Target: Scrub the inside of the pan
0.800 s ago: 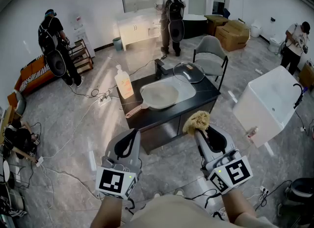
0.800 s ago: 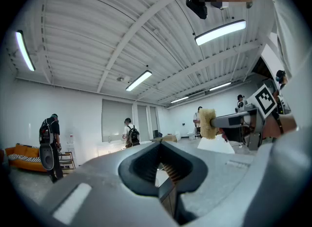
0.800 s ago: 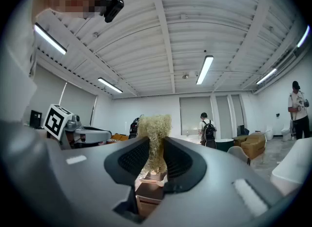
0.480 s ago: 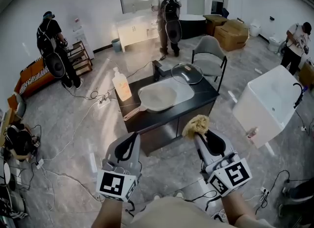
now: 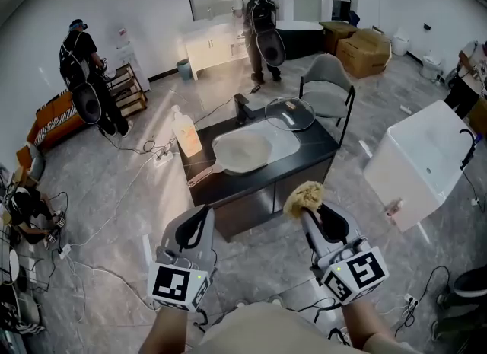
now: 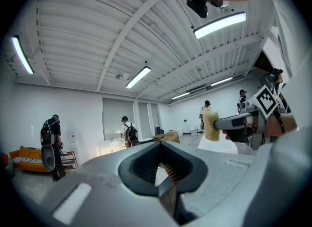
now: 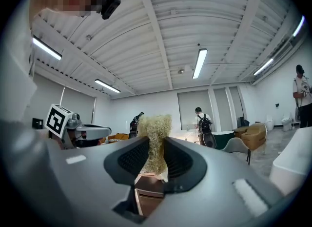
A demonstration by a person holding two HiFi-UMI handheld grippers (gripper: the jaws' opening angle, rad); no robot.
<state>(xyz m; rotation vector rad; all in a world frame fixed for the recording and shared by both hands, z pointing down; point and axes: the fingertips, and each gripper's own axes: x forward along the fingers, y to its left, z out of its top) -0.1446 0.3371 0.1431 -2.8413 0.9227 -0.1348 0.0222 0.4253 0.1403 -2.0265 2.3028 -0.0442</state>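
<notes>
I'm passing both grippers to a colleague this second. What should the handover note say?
Left gripper: fingers shut, empty.
Right gripper: shut on the scrubber, which sticks out past the tips.
Pan: on the black cabinet ahead, with its handle pointing toward us and to the left. The glass lid is off and lies behind it. The soap bottle is at the left end.
Done: scrubber in hand.
Left: both grippers are short of the cabinet, so step up and scrub the pan's inside.
</notes>
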